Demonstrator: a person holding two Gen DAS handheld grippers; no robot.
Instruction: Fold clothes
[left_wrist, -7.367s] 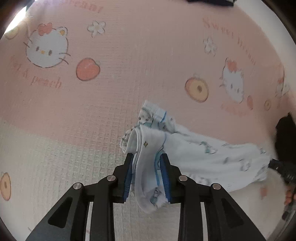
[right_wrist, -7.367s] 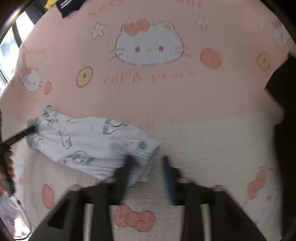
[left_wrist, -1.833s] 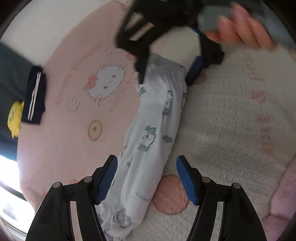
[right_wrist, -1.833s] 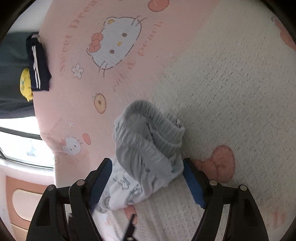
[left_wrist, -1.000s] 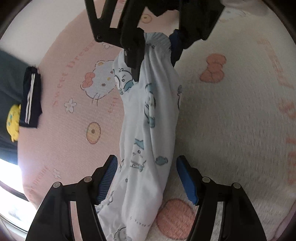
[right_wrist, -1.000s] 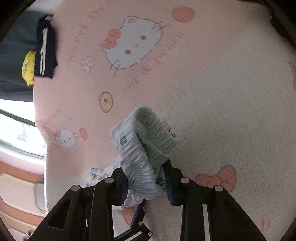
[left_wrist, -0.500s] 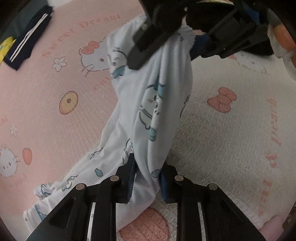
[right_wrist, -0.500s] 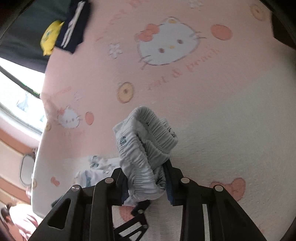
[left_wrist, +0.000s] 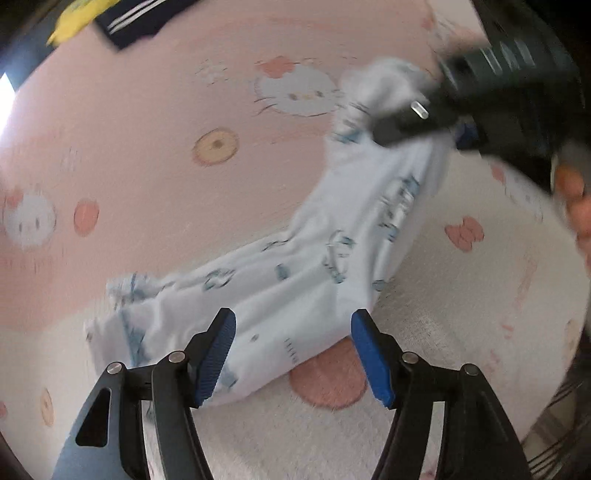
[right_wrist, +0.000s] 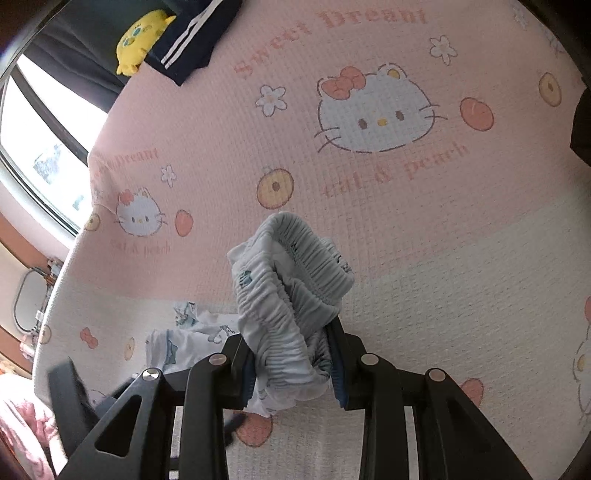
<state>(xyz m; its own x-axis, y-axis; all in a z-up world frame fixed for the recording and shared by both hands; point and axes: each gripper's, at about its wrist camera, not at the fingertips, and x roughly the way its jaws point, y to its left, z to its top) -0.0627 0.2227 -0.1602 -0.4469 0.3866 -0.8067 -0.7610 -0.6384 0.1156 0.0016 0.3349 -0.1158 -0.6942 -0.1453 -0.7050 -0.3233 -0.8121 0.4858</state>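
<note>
A pair of small white trousers (left_wrist: 295, 280) with blue cartoon prints lies stretched over the pink and cream blanket (left_wrist: 147, 155). My right gripper (right_wrist: 291, 365) is shut on the gathered elastic waistband (right_wrist: 295, 280) and holds it lifted; the same gripper (left_wrist: 436, 122) appears blurred at the upper right of the left wrist view, a hand (left_wrist: 572, 206) behind it. My left gripper (left_wrist: 291, 354) stands open just above the trousers' lower part, its blue pads (left_wrist: 216, 354) on either side of the cloth without touching it. The leg ends (right_wrist: 184, 336) rest on the blanket at lower left.
A folded navy garment with white stripes (right_wrist: 192, 37) and a yellow plush toy (right_wrist: 138, 35) sit at the blanket's far edge. A window (right_wrist: 40, 147) lies to the left. A pink fluffy cloth (right_wrist: 22, 435) shows at lower left.
My left gripper was shut on the middle of the trousers half a second ago; it has let go and opened. The trousers now lie flatter, with the waistband still held up by the right gripper.
</note>
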